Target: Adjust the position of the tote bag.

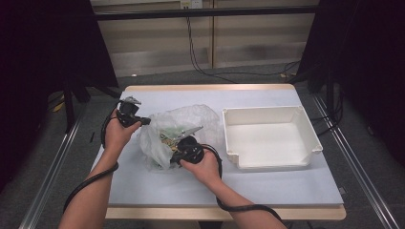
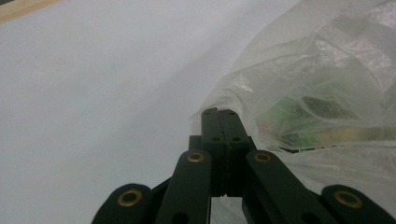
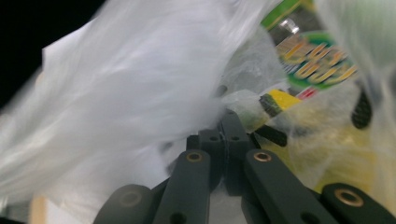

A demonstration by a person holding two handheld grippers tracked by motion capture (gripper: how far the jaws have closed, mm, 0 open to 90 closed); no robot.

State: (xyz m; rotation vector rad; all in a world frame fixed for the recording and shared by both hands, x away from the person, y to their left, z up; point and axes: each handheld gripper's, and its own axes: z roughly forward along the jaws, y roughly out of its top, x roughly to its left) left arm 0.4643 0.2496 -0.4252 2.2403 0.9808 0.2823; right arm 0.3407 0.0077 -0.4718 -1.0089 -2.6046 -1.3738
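Two grippers work one clear plastic bag (image 1: 174,131) lying left of centre on the surface (image 1: 267,186). Left gripper (image 1: 145,121), at the bag's 9 o'clock edge: jaws pressed together on a fold of film. Right gripper (image 1: 173,153), at its 6 o'clock: jaws closed on film over yellow-green packets (image 3: 317,60). White tray (image 1: 313,138) sits at 3 o'clock, apart.

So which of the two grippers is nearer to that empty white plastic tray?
The right. The right gripper is at the clear plastic bag, on the side facing the white plastic tray; the left gripper is at the bag's far edge from the tray.
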